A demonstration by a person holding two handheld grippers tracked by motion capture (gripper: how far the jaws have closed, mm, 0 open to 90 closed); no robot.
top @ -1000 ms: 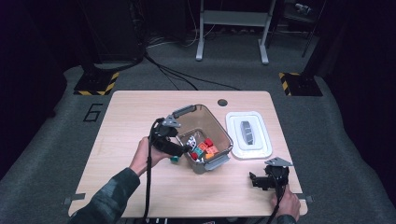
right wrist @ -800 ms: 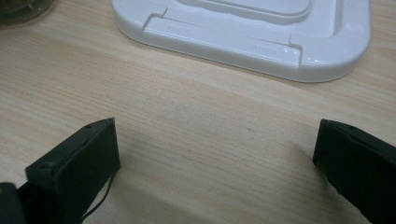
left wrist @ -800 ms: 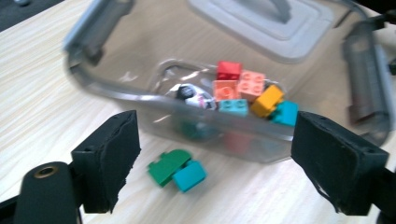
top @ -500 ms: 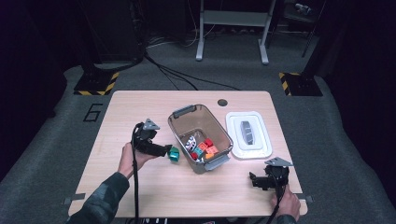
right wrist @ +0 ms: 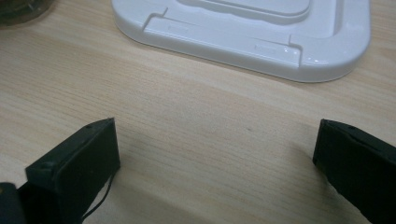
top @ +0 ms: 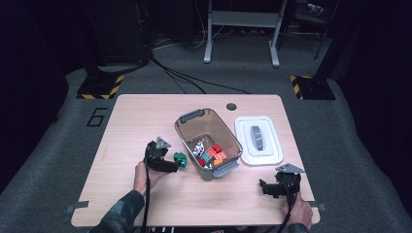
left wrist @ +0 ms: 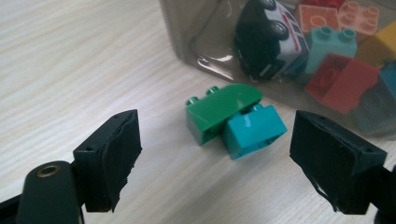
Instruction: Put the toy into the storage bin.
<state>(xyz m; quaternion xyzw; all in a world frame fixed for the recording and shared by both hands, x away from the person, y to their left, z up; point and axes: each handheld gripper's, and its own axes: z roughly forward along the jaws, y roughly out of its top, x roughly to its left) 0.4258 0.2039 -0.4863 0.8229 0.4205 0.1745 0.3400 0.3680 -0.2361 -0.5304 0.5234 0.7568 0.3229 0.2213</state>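
Observation:
A green brick (left wrist: 219,109) joined to a teal brick (left wrist: 254,130) lies on the table right beside the clear bin (top: 183,140); in the high view this green and teal piece (top: 180,158) is at the bin's left wall. My left gripper (top: 173,165) (left wrist: 217,151) sits low over the table, open. Its jaws have just been closing a little, with the piece between and just ahead of the pads, untouched. My right gripper (top: 266,187) (right wrist: 215,154) rests open near the table's front right, nothing between its jaws.
The bin holds several coloured bricks (top: 214,155) and a toy car (left wrist: 268,37). A white lid (top: 257,141) (right wrist: 243,42) lies to the bin's right, just beyond my right gripper. The wooden table (top: 141,116) has a round hole (top: 231,106) at the back.
My left gripper has moved left from over the bin's edge and sunk to the table, facing the green and teal piece. The right gripper has not moved.

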